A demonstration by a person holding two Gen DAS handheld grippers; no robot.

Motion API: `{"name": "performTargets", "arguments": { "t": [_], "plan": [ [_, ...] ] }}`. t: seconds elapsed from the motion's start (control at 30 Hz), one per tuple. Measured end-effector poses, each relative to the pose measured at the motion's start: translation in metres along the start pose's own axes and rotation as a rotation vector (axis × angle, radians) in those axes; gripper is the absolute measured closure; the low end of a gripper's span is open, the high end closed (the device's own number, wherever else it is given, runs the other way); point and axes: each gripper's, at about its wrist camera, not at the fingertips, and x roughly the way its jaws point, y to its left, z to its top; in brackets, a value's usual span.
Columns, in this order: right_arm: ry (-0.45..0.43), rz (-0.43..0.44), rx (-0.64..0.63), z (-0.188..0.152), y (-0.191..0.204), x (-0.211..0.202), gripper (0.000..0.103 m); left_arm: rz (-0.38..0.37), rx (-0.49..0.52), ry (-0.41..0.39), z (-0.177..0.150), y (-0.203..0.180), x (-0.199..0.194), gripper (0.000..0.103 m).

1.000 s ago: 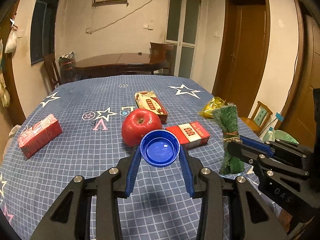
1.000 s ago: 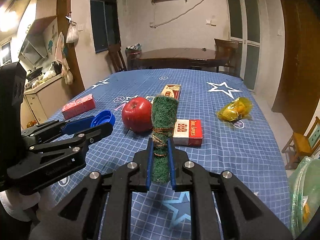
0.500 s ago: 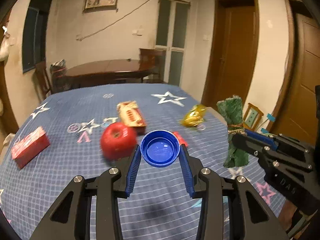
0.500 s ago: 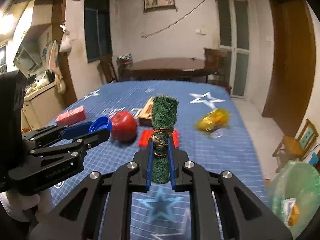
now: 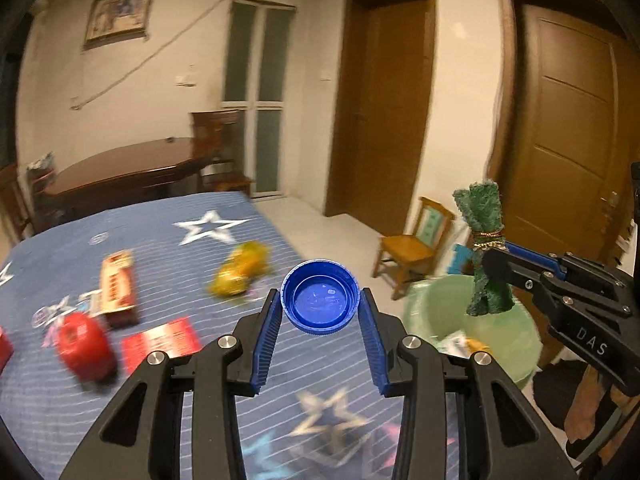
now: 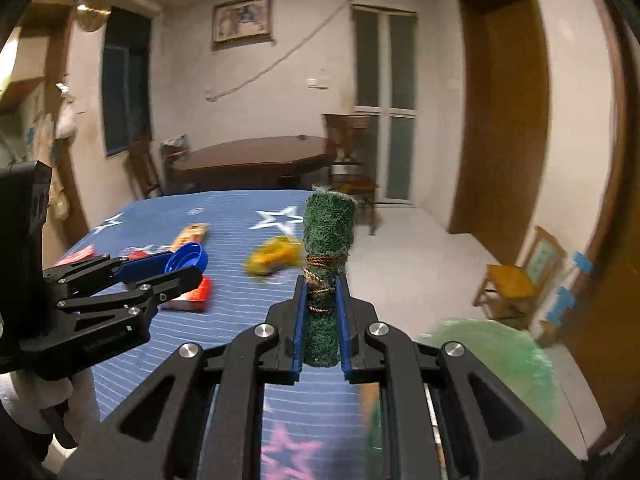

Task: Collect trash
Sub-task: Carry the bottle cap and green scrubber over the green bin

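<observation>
We held the left gripper (image 5: pixel 320 312) above the near edge of the table under its blue star-printed cloth (image 5: pixel 224 220). Its ribbed blue pads stood partly apart and pressed on either side of a round blue plastic bottle cap (image 5: pixel 320 302), which faced us with its hollow side. In the right wrist view the same cap (image 6: pixel 188 258) showed at the left, clamped at the tip of that gripper (image 6: pixel 180 266).

Our right gripper (image 6: pixel 322 320) was closed tight on a rolled green scouring pad tied with brown twine (image 6: pixel 328 240). The roll stood upright between the pads, and most of its length rose above them. In the left wrist view that roll (image 5: pixel 484 252) hung at the right, over the pale green plastic bin (image 5: pixel 508 336) on the floor just past the table's right edge. Some scraps lay inside the bin, too blurred to name. In the right wrist view the bin (image 6: pixel 504 356) appeared low at the right, smeared.

On the cloth, all blurred, lay a red apple (image 5: pixel 84 346) at the near left, a flat red packet (image 5: pixel 160 342) just right of it, a long red and cream box (image 5: pixel 118 284) farther back, and a crumpled yellow wrapper (image 5: pixel 240 268) toward the right edge. A small wooden chair (image 5: pixel 412 248) stood on the floor beyond the bin, before a brown door (image 5: pixel 568 136).
</observation>
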Motion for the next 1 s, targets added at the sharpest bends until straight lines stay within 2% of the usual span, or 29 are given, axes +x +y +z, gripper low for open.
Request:
{"name": "performTargets", "arguments": {
  "t": [0.2, 0.4, 0.73, 1.0],
  "plan": [
    [0.041, -0.078, 0.052, -0.011, -0.053, -0.008, 0.091, -0.116, 0.055, 0.033, 0.016, -0.068, 0.038, 0.062],
    [0.144, -0.113, 0.133, -0.026, -0.107, 0.004, 0.091, -0.196, 0.099, 0.112, 0.016, -0.123, 0.089, 0.062],
    [0.309, -0.098, 0.245, -0.071, -0.161, 0.041, 0.091, -0.188, 0.138, 0.245, -0.008, -0.177, 0.178, 0.062],
    [0.36, -0.092, 0.271, -0.087, -0.176, 0.057, 0.091, -0.157, 0.151, 0.301, -0.023, -0.177, 0.216, 0.062]
  ]
}}
